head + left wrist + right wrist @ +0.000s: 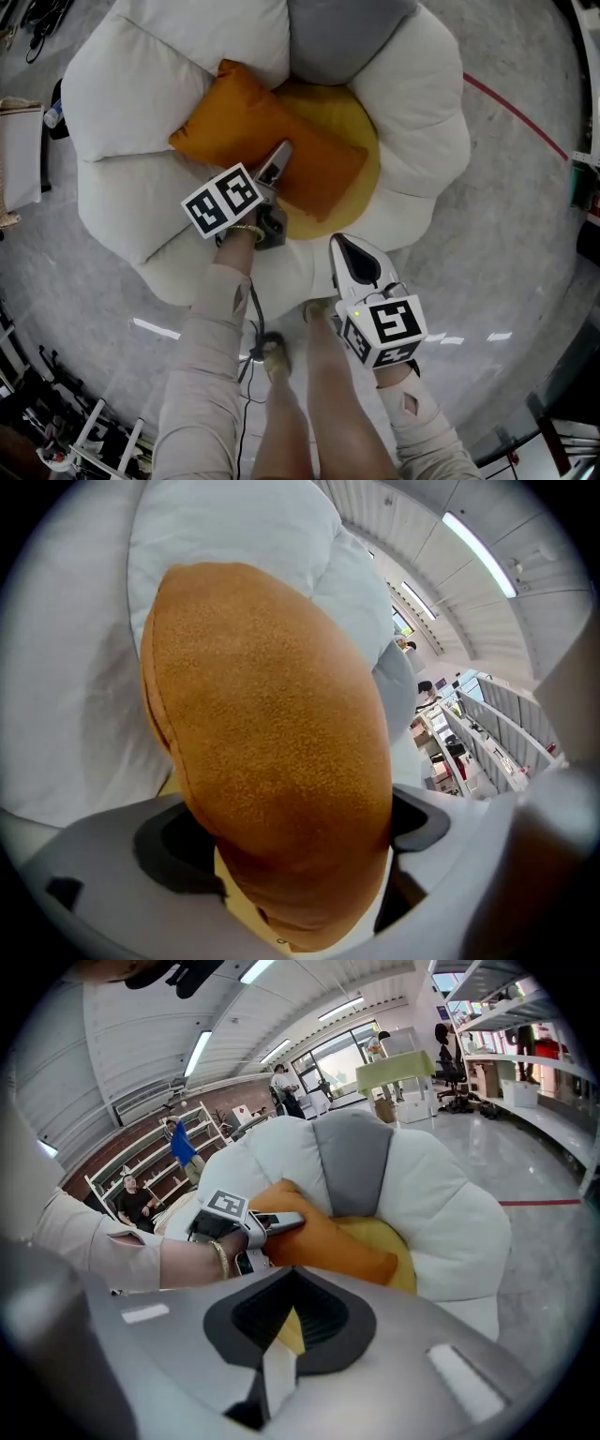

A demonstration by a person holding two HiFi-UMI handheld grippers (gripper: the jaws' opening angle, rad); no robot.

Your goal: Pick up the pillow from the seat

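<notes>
At the bottom of the head view: the person's legs (pixel 342 412). Just above, lower right, the right hand-held gripper (pixel 345 251) sits at the near edge of the seat (pixel 131 103), its jaws together but for a thin slit, nothing between them. At frame centre the left hand-held gripper (pixel 279 161) has its jaws wide apart, astride the near end of the pillow (pixel 253 127). The pillow fills the gap; can't tell if the pads press. Pillow orange, lying aslant over the yellow centre (pixel 354 127) and a white petal. Seat white, flower-shaped, grey petal (pixel 342 37) at top. Beyond, upper right: floor (pixel 511 216) with a red line (pixel 516 112).
</notes>
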